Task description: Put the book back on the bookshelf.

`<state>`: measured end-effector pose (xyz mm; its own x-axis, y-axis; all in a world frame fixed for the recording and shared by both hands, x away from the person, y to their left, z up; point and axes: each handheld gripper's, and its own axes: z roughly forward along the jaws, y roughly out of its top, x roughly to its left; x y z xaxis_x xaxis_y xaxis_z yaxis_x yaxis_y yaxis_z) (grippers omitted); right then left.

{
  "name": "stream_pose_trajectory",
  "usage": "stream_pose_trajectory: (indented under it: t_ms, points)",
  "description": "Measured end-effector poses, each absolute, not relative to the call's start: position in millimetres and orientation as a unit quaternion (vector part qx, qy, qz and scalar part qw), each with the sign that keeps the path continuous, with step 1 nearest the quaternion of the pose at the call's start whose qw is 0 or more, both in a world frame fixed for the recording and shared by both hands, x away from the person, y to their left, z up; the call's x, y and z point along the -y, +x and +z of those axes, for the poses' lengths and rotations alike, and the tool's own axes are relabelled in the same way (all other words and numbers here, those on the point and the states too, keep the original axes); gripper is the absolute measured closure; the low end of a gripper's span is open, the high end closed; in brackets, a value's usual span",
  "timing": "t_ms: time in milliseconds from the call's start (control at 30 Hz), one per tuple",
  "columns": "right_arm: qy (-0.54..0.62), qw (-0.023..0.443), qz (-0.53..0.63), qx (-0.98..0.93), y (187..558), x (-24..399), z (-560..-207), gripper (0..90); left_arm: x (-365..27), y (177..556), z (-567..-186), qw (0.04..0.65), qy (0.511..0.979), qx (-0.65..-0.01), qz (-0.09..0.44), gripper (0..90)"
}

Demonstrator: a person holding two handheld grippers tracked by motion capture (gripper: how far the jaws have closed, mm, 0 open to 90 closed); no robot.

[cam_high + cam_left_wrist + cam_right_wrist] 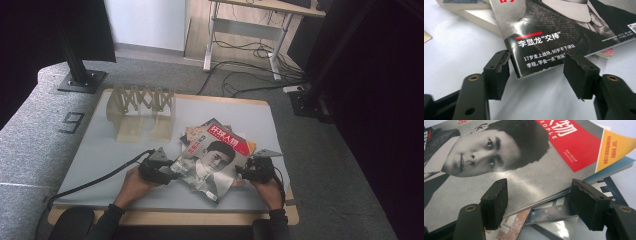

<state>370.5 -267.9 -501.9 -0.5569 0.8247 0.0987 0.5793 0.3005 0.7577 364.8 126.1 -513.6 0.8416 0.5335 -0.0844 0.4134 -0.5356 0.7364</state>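
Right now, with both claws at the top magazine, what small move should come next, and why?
Probably close both claws onto the top magazine. The left claw straddles its lower corner with pads apart, and the right claw stands open at the opposite edge, above the magazines underneath. Neither seems to grip yet, so lifting now would likely fail.

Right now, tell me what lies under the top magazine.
Under the top magazine lie more magazines, their edges and corners poking out. Their covers are mostly hidden, so their number is unclear.

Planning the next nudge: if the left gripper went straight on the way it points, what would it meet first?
Most likely the near corner of the top magazine: it already lies between the left gripper's open jaws, apparently not pinched yet, though depth is hard to judge.
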Motion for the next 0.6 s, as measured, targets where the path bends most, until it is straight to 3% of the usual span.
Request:
stream_pose_trajectory:
  t_ms: [600]
  points:
    - [0.468,0.134,0.399,-0.777,393,273,-504,34.3,-121,342,-517,0.392,0.885,-0.245,0.060,54.5]
